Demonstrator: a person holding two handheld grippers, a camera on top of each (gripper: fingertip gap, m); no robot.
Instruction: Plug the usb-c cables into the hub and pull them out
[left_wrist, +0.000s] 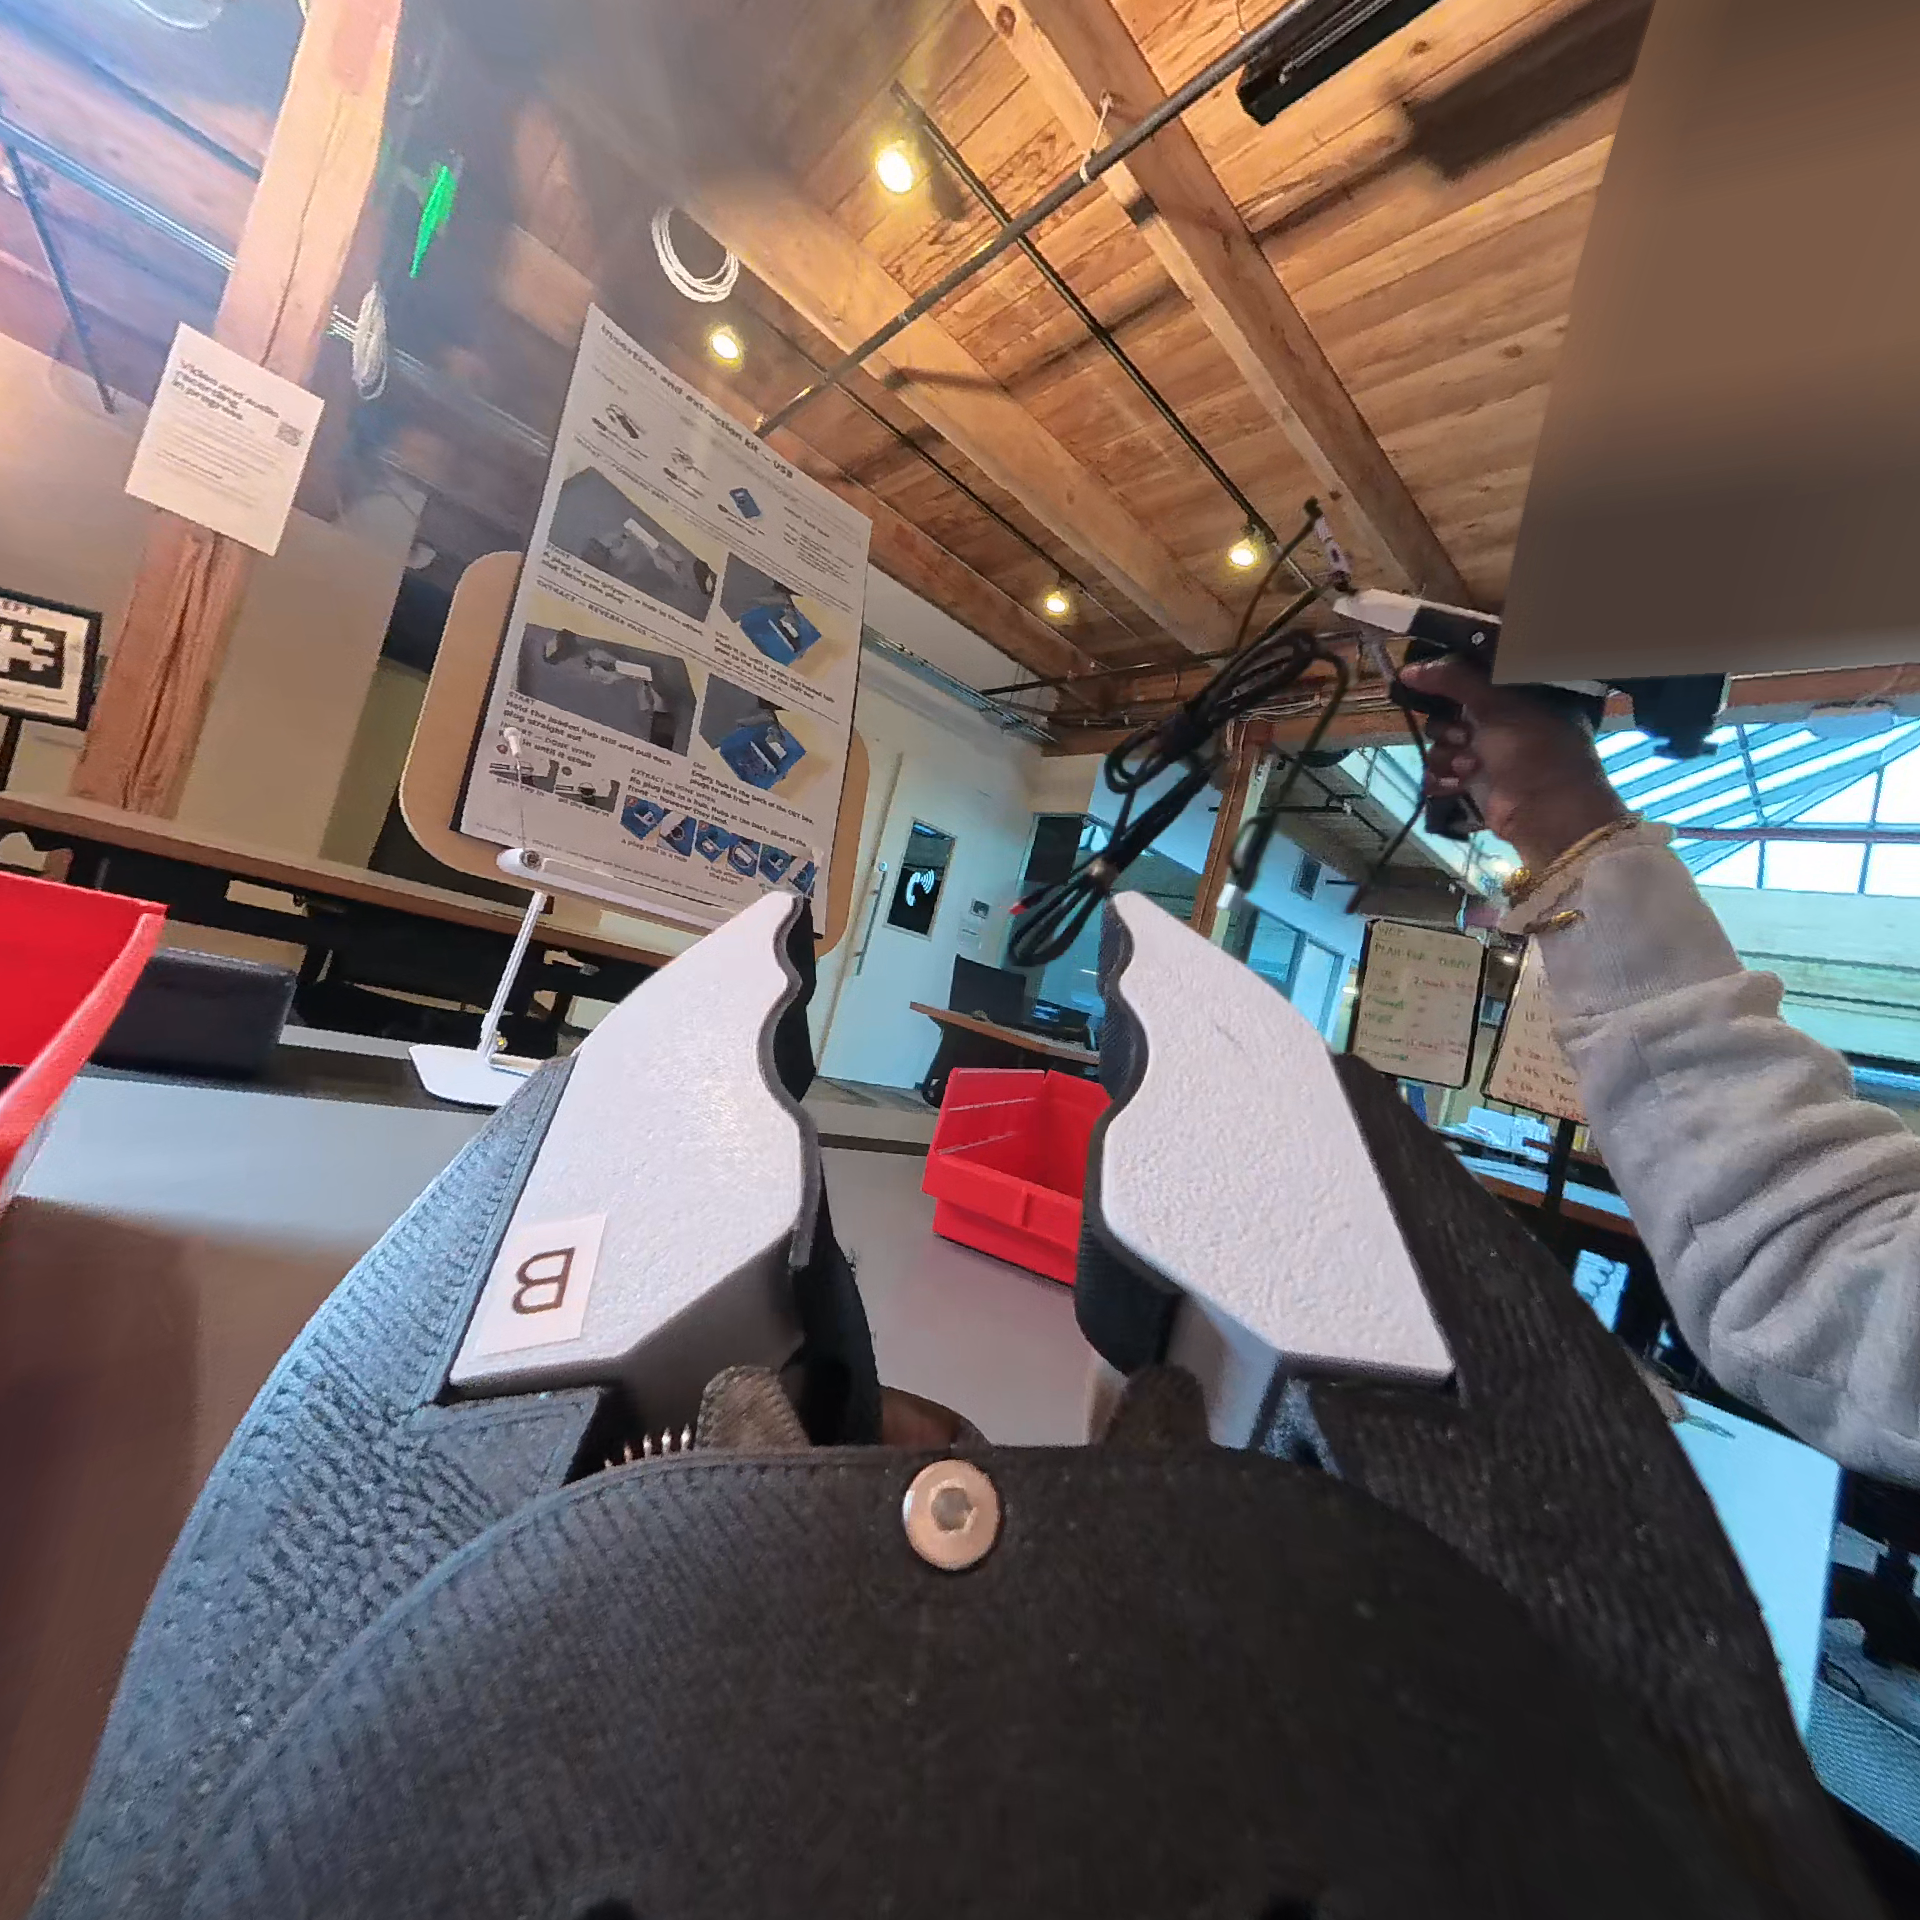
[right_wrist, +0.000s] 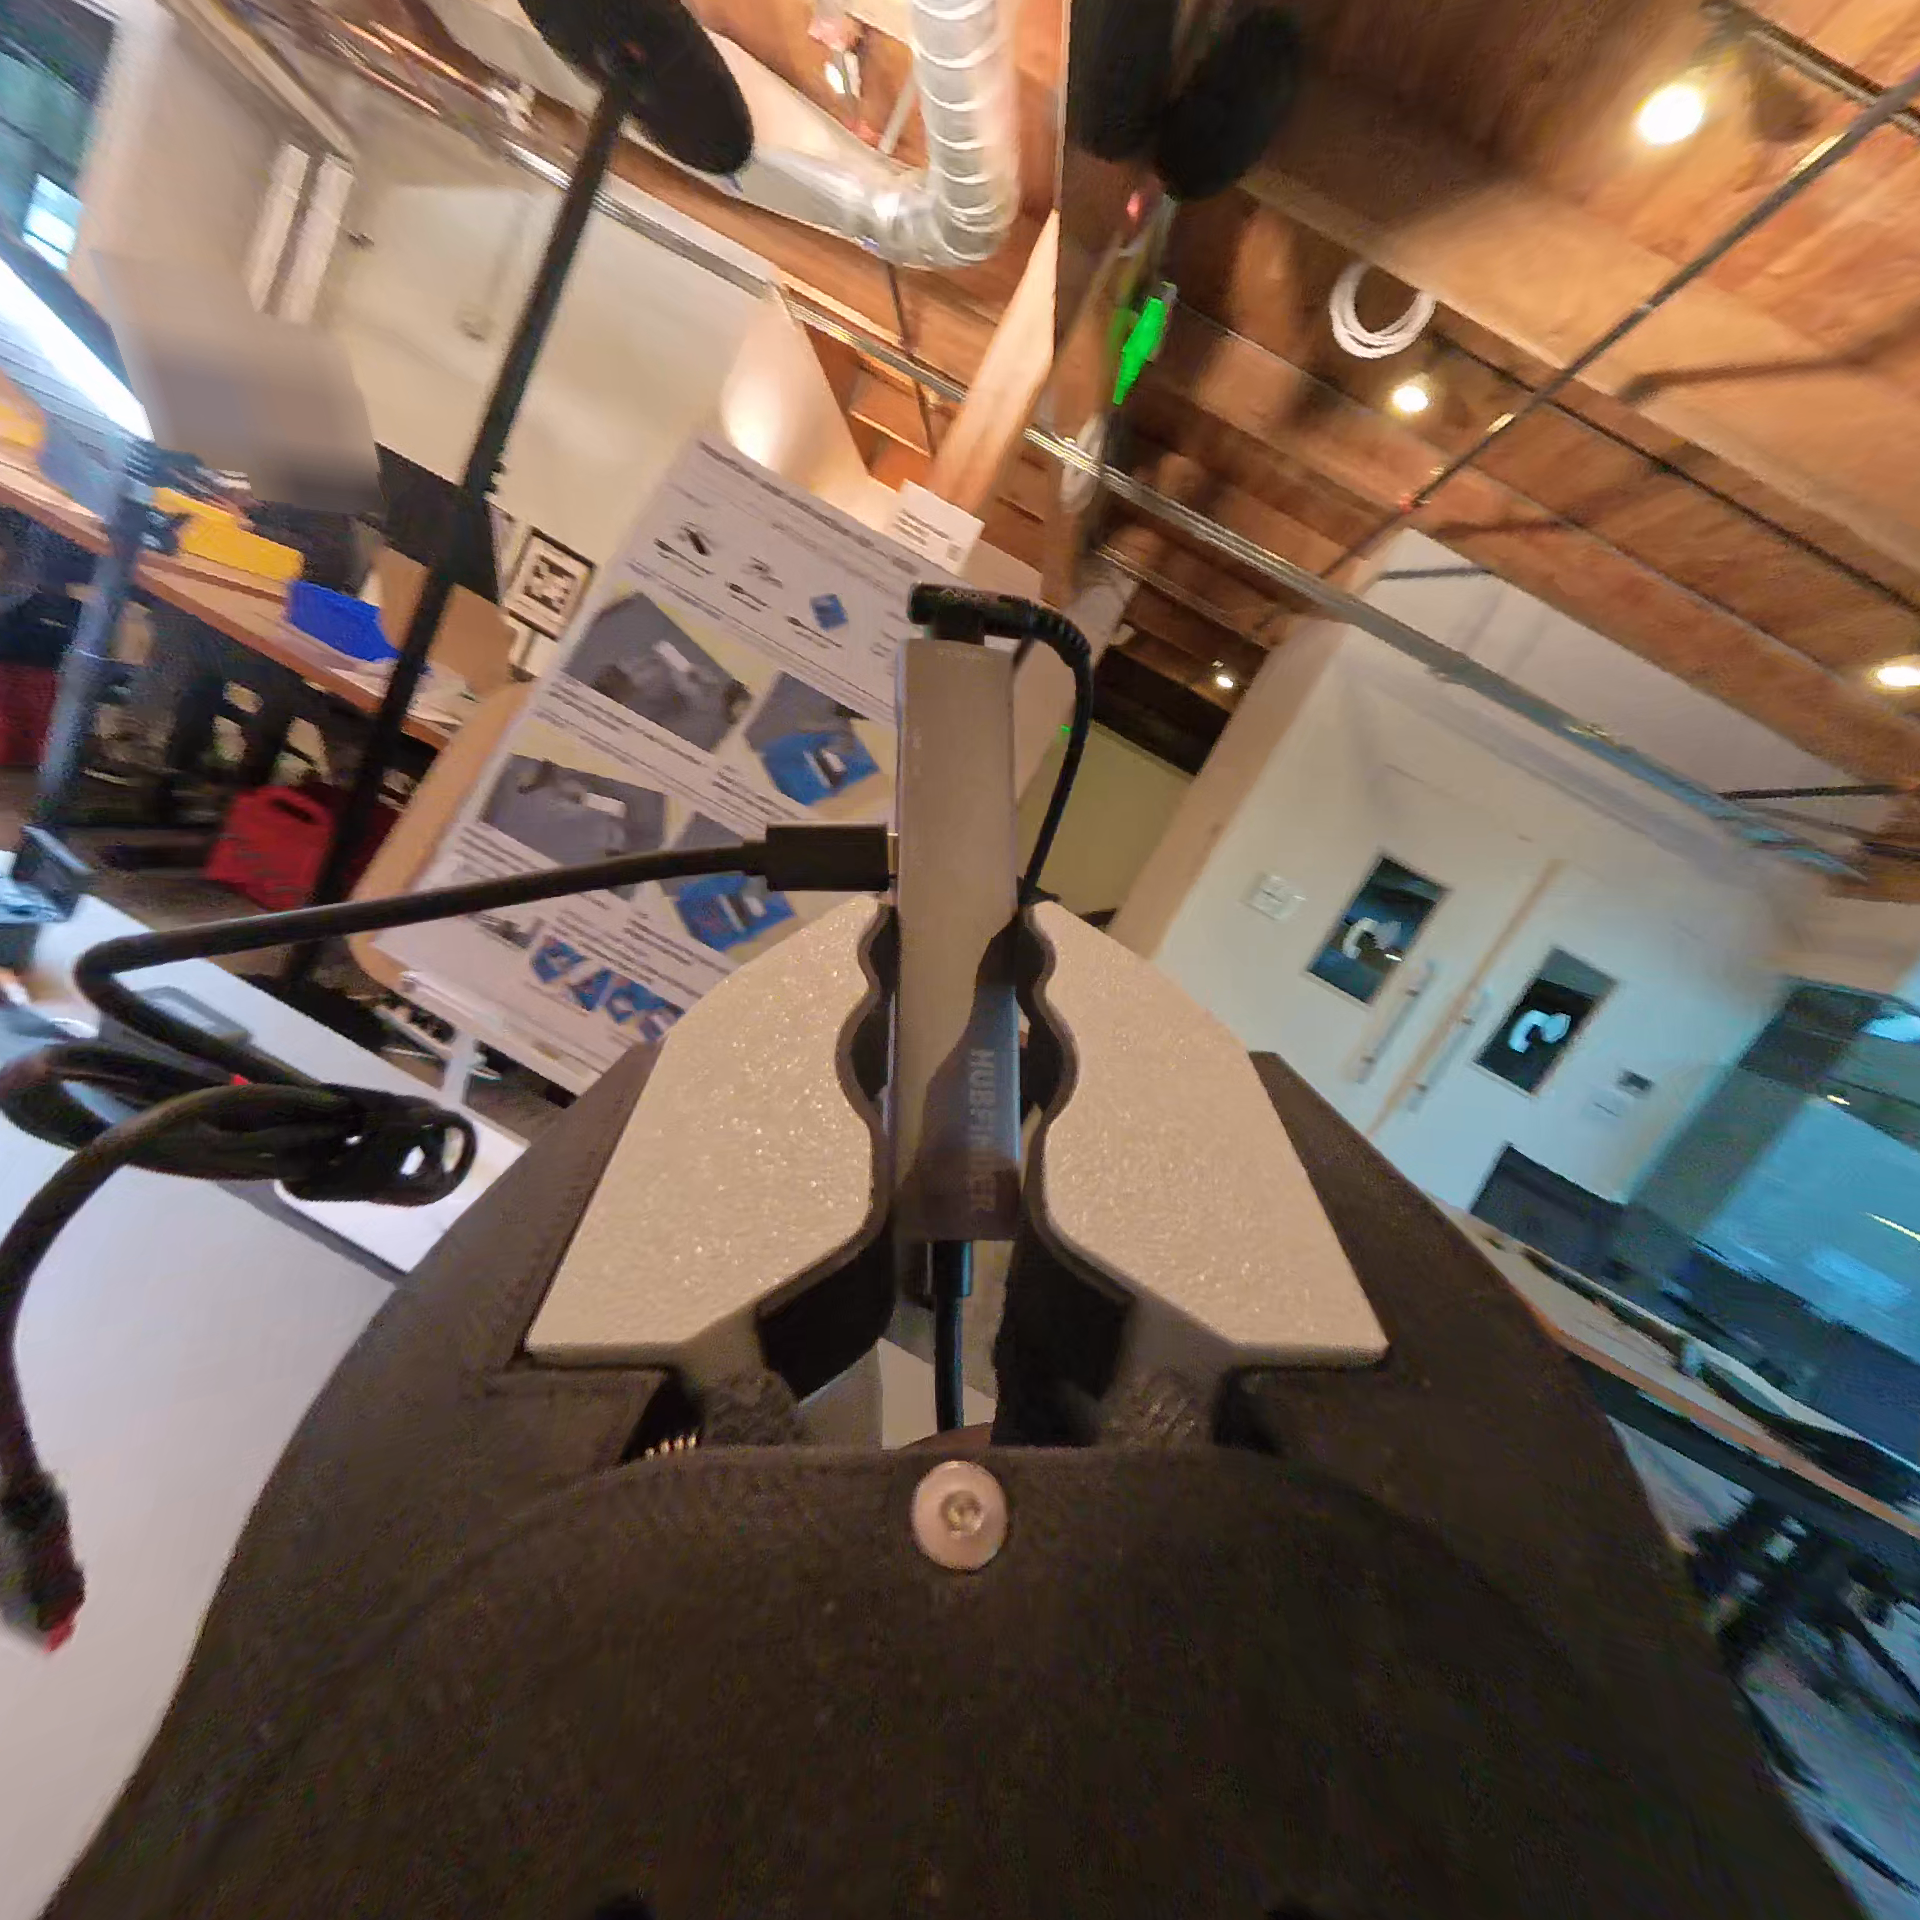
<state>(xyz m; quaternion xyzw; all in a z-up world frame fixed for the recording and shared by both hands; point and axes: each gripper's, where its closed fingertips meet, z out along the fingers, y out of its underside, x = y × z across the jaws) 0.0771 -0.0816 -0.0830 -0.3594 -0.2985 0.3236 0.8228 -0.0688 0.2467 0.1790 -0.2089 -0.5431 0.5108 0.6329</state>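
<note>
The right gripper (right_wrist: 956, 997) is clamped on the hub (right_wrist: 951, 831), a grey bar that stands upright between the fingers; its lower end is sunk in the gap and half hidden by the pads. A black cable (right_wrist: 416, 914) is plugged into the hub's left side by a straight plug, a second angled plug sits at the top end, and a third lead runs out of the bottom toward the camera. The left cable loops down into a tangled coil (right_wrist: 312, 1143) at the left edge, where its red-tipped end is blurred and cut off. In the left wrist view the left gripper (left_wrist: 951, 1039) has its fingers apart with nothing between them, and open air ahead. Far off at upper right, a hand (left_wrist: 1496, 748) lifts the hub high, partly masked by a grey patch; the cables (left_wrist: 1174, 769) dangle free below it. A red bin (left_wrist: 1013, 1174) sits on the table (left_wrist: 260, 1153) beyond the fingers, partly hidden by them, and a poster (left_wrist: 675, 623) stands behind.
</note>
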